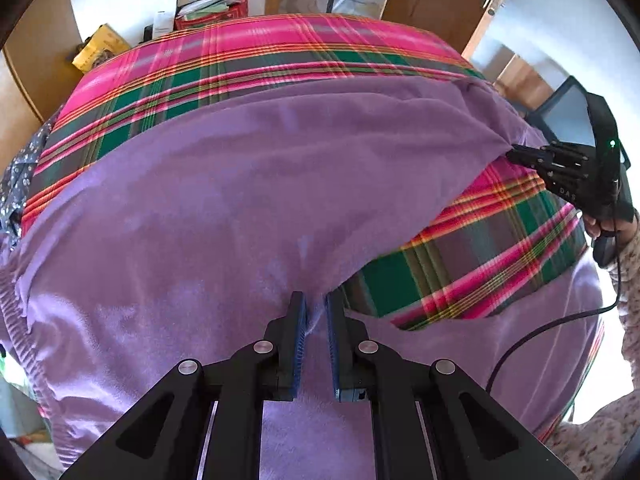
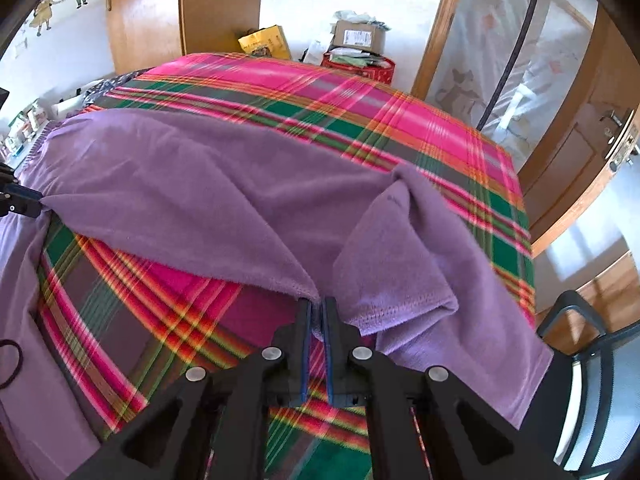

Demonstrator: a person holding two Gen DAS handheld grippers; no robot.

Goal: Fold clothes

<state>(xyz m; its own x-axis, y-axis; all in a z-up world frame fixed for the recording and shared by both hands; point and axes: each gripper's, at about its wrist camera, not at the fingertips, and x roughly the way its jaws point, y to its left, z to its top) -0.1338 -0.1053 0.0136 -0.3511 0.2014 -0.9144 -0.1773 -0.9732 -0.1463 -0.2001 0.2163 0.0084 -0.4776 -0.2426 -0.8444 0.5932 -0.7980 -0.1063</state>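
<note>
**Inspection: purple garment held at two points over the bed**

I find the soft purple fleece garment (image 1: 192,208) spread across the bed with the pink-and-green plaid cover (image 1: 248,52). Part of it lies flat; the near edge is raised off the cover, so plaid shows beneath the lifted span.

My left gripper (image 1: 316,312) has its blue-padded jaws drawn close on a fold of the purple fabric; it pinches the cloth. My right gripper (image 2: 318,314) is likewise closed on a stitched hem edge, with a loose flap, possibly a sleeve, hanging to its right. In the left view the right gripper (image 1: 516,153) shows at the far side, cloth stretched taut from its tip.

Judgement: a fold appears to be in hand, the raised edge being carried over the flat body. Which fold in the sequence this is, I cannot determine.

To do it well, I recommend:
- keeping both pinches level, so the edge between them stays straight;
- holding light tension, enough to avoid sag, not enough to drag the flat portion;
- laying hem onto matching edge before letting go;
- watching the hanging flap, which may bunch underneath.
</note>
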